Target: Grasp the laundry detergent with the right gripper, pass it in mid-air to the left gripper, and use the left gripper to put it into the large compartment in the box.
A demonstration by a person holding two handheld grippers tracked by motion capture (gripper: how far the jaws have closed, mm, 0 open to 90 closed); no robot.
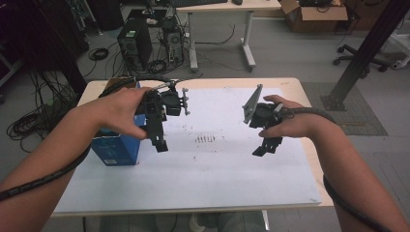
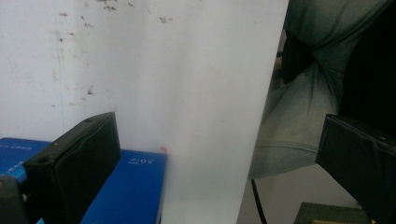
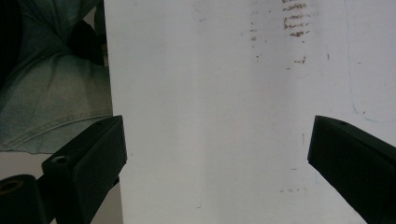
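A blue box (image 1: 118, 147) stands near the left edge of the white table sheet (image 1: 208, 169). My left gripper (image 1: 161, 144) hangs just to its right, jaws pointing down toward the person, open and holding nothing. In the left gripper view the blue box (image 2: 130, 186) lies below the left jaw and my left gripper (image 2: 219, 163) spans bare sheet. My right gripper (image 1: 267, 146) hovers over the right half of the sheet, open and empty. In the right gripper view my right gripper (image 3: 217, 163) frames bare white sheet (image 3: 210, 93).
The sheet carries small brown marks (image 1: 205, 138) at its middle. The person's trouser leg (image 2: 303, 107) lies past the table's near edge. Beyond the table stand computer towers (image 1: 135, 43), cables, a desk (image 1: 227, 9), a cardboard box (image 1: 314, 14) and a black post (image 1: 367, 48).
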